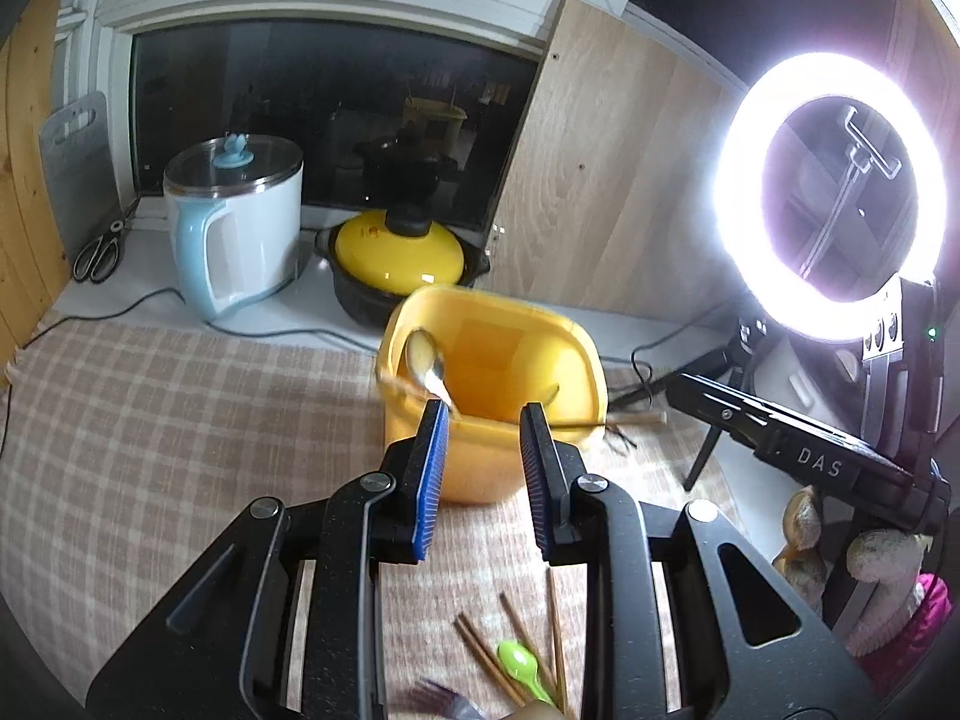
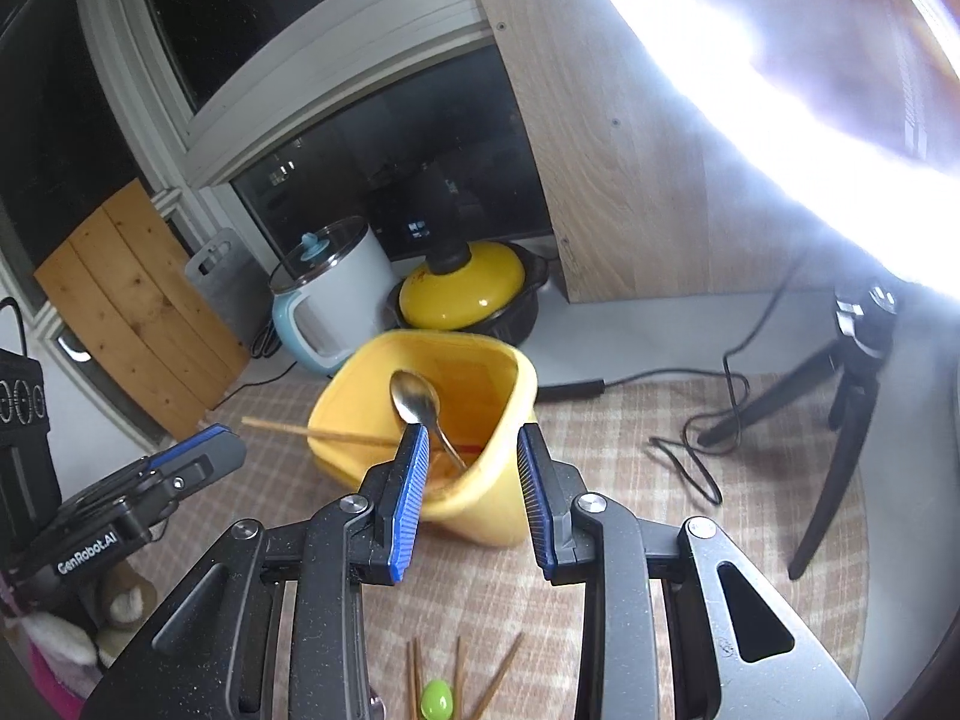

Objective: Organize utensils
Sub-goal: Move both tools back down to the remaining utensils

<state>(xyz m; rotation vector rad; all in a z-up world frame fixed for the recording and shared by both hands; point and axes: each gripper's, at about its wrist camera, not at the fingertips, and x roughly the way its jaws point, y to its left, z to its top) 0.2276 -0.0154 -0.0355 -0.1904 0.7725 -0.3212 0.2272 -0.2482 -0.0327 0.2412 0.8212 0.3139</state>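
Both grippers, left (image 1: pixel 483 411) and right (image 2: pixel 471 432), had fingers wide open and empty near the yellow bin (image 2: pixel 480 480), so grabbing loose chopsticks (image 2: pixel 498 678) seemed next.

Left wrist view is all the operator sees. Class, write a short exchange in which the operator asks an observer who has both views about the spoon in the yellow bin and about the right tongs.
Operator: The handle of the spoon is hidden from me. Where does it go?
Observer: It slants down inside the bin, toward the floor of the bin.
Operator: Are the right tongs holding anything?
Observer: No. They are open and empty, just in front of the bin.
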